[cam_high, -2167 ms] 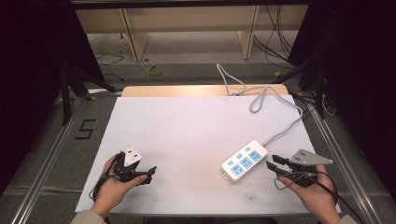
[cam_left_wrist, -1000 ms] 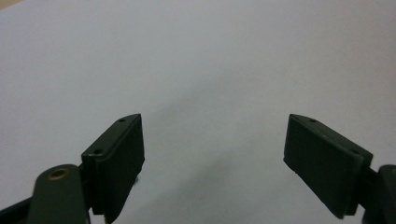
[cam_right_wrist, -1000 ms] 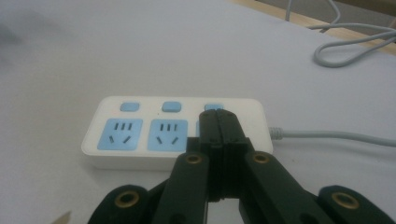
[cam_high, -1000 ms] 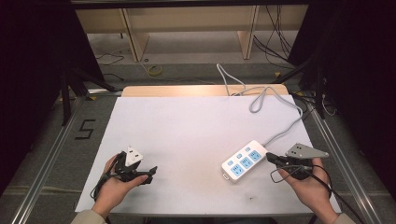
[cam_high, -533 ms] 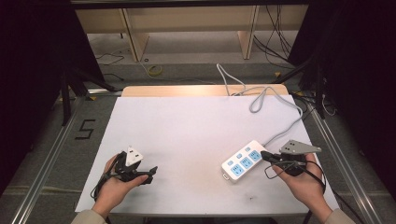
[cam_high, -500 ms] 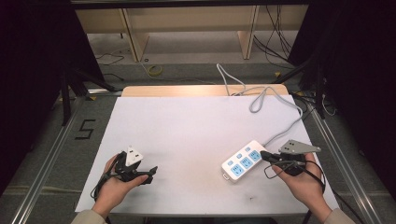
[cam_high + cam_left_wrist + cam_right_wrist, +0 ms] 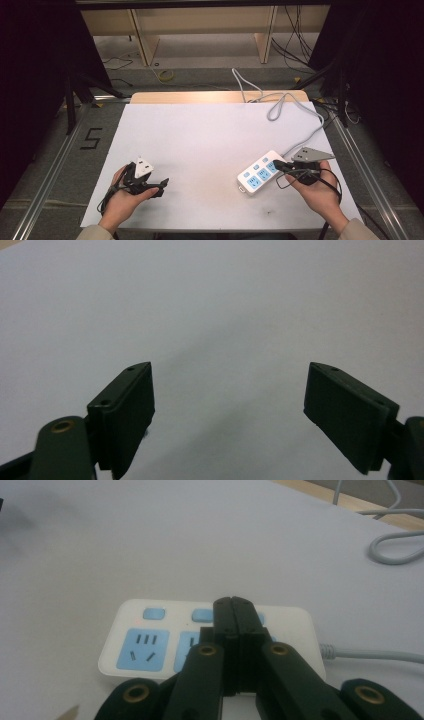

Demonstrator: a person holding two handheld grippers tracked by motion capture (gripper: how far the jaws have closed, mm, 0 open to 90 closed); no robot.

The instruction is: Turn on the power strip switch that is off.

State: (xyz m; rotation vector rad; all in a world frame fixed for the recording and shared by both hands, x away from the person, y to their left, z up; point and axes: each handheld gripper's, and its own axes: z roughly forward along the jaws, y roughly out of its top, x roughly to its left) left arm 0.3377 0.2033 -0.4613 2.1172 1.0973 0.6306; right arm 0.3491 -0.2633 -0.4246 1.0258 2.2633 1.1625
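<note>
Fingers (image 7: 233,611) matte black, pressed together, over glossy white rectangular power strip (image 7: 150,645)

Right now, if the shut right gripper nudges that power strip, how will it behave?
The power strip looks rigid and flat, so it should slide on the smooth white table rather than tip. Its grey cable lies looped, so it probably flexes, dragging only slightly.

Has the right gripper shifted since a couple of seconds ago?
Yes. The right gripper, jaws shut, has moved left toward the power strip, which has stayed put on the table; its tips now reach over the strip's right end.
</note>
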